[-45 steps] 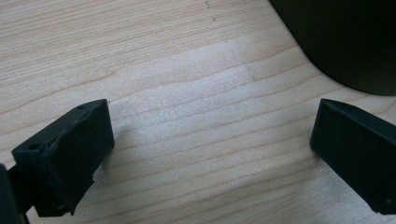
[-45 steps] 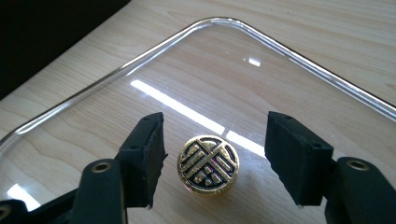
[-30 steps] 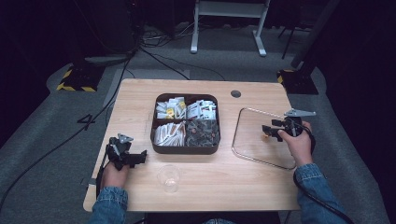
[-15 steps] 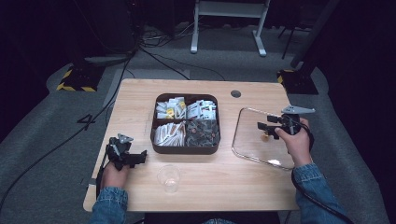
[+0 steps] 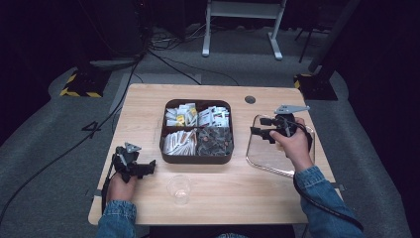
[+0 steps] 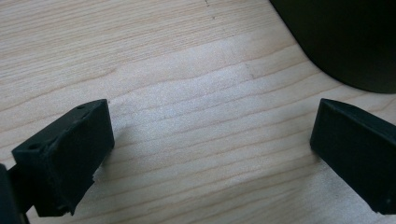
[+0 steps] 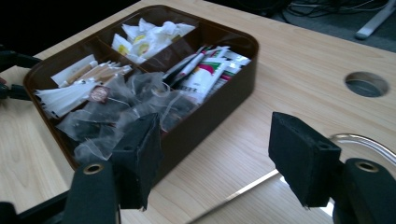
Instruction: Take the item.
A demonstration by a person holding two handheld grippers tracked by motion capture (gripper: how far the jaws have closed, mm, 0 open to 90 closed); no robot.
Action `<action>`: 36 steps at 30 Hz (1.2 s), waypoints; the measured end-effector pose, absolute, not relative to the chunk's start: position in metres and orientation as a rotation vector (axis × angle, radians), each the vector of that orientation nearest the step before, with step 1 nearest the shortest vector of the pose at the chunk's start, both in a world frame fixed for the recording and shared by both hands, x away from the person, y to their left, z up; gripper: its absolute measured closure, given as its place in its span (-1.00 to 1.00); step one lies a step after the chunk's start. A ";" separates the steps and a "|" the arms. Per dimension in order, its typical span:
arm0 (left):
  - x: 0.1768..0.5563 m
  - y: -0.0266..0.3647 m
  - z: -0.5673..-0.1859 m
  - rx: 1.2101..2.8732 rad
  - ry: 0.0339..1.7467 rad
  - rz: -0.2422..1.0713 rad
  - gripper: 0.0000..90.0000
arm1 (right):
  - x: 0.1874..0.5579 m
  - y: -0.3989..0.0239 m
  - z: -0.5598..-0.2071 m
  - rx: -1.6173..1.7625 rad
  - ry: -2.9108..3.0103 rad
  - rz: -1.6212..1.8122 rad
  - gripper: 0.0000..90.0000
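A dark brown tray (image 5: pixel 198 159) with four compartments sits at the middle of the wooden table. It holds yellow-and-white packets, printed sachets, pale sticks and dark tea bags (image 7: pixel 126 107). A clear lid (image 5: pixel 267 159) lies on the table to the right of the tray. My right gripper (image 5: pixel 255 133) hovers over the lid's left part and points at the tray (image 7: pixel 210 107). Its jaws stand open with nothing between them (image 7: pixel 215 140). My left gripper (image 5: pixel 150 167) rests on the table at the front left, open and empty (image 6: pixel 210 140), with the tray's corner (image 6: pixel 345 42) ahead of it.
A clear plastic cup (image 5: pixel 179 188) stands near the front edge, between my hands. A round cable hole (image 5: pixel 250 99) lies in the tabletop behind the lid. Dark floor with cables and a stand's feet lies beyond the table.
My right hand has moved left and risen a little over the lid, toward the tray. Its jaws stay open. The left hand has kept still.
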State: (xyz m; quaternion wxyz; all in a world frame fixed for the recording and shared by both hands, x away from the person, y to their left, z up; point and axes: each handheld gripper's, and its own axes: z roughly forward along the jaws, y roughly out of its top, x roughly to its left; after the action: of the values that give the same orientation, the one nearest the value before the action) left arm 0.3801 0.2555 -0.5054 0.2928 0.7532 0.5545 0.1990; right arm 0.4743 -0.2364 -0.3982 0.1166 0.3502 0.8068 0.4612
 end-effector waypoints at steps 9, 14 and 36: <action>0.380 0.255 -0.505 2.006 1.478 0.529 -1.00 | 0.481 -0.179 -0.399 0.959 2.501 1.298 -0.22; 0.380 0.256 -0.505 2.007 1.476 0.530 -1.00 | 0.484 -0.155 -0.403 0.929 2.543 1.289 -0.22; 0.380 0.256 -0.505 2.007 1.476 0.530 -1.00 | 0.488 -0.093 -0.434 0.890 2.675 1.226 -0.12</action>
State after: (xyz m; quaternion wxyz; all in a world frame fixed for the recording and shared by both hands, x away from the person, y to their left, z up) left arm 0.3803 0.2556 -0.5053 0.2927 0.7535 0.5542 0.1988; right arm 0.4880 -0.0926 -0.4335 0.0336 0.2892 0.8697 0.3986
